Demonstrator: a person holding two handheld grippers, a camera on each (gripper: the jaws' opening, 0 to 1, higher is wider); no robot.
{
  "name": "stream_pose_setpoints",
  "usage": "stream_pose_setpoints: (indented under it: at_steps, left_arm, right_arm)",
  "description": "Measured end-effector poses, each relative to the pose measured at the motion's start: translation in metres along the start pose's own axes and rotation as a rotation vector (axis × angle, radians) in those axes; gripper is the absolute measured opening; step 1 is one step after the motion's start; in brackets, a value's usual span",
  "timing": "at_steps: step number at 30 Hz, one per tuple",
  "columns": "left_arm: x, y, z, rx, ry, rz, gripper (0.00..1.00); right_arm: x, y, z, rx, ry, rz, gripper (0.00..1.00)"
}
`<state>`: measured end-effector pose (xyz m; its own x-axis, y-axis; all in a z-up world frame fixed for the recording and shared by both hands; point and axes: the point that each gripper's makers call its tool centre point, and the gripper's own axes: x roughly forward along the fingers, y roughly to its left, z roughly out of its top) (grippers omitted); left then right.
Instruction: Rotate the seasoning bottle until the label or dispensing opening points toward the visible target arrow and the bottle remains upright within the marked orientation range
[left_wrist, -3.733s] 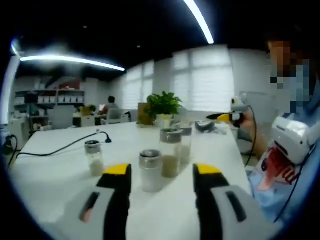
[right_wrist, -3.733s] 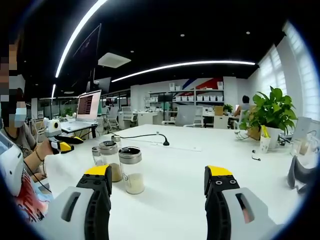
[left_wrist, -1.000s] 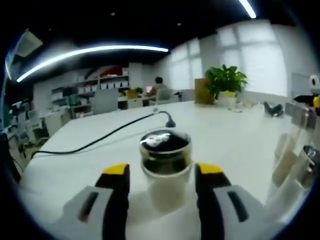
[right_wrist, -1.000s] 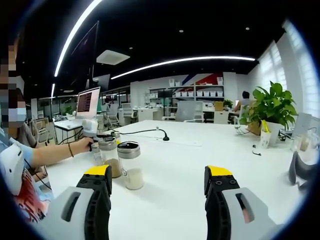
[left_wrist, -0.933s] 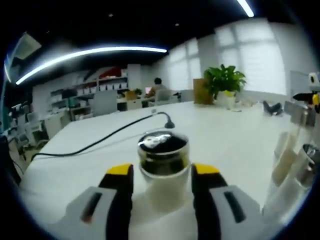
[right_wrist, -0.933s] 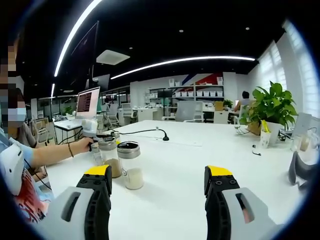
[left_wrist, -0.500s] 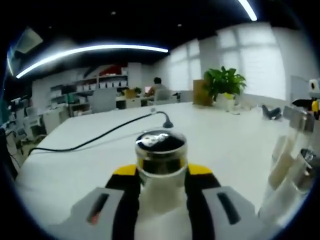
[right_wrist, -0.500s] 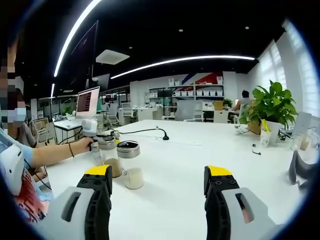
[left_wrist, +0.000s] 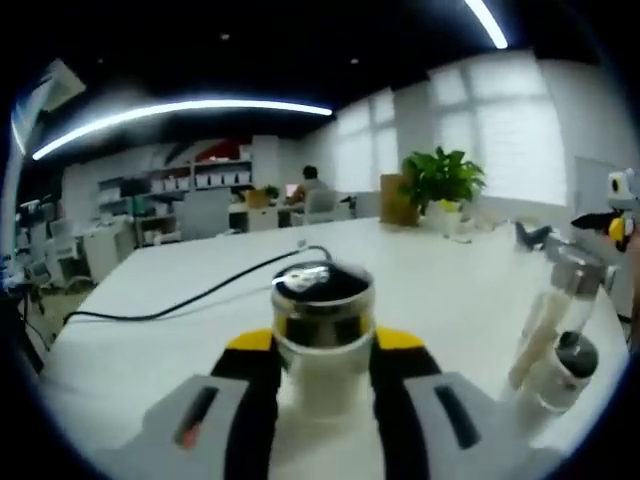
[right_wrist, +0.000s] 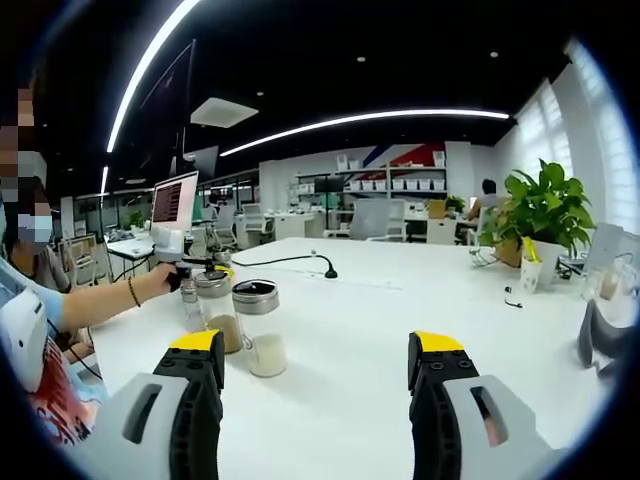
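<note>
A small seasoning bottle (left_wrist: 322, 335) with a shiny metal cap and white powder stands upright between my left gripper's (left_wrist: 322, 352) yellow-tipped jaws, which are shut on its glass sides. In the right gripper view, a hand holds the left gripper (right_wrist: 200, 265) at the far left, just behind a cluster of bottles. My right gripper (right_wrist: 320, 365) hovers open over the bare white table (right_wrist: 340, 400), with nothing between its jaws. It is right of a white-powder bottle (right_wrist: 256, 328) and a brown-powder bottle (right_wrist: 215, 312).
Two more bottles (left_wrist: 555, 320) stand to the right of the held one. A black cable (left_wrist: 190, 298) runs across the table behind it. A potted plant (left_wrist: 440, 180) and office desks lie beyond. A person's sleeve (right_wrist: 30, 340) sits at the left edge.
My left jaws have closed onto the small bottle. The left view has since shifted a little, so the bottles at its right look smaller and farther away. The right gripper has stayed still and open.
</note>
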<state>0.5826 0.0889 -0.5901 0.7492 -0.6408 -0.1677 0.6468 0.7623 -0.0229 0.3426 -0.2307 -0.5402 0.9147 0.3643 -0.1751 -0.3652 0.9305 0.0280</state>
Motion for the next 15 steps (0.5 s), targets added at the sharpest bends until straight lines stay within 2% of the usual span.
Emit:
stream_pose_setpoints:
  at_steps: [7,13,15]
  left_arm:
    - [-0.033,-0.013,0.007,-0.003,-0.01,-0.032,0.36]
    - [-0.063,-0.032,-0.001,-0.049,-0.013,-0.087,0.36]
    - [-0.071,-0.041,-0.008,-0.045,0.005,-0.104,0.36]
  right_arm:
    - [0.0,0.004,0.006,-0.034,-0.021,0.007,0.77]
    - [0.001,0.007,0.006,-0.03,-0.021,0.017,0.77]
    - [0.001,0.007,0.006,-0.026,-0.02,0.017,0.77]
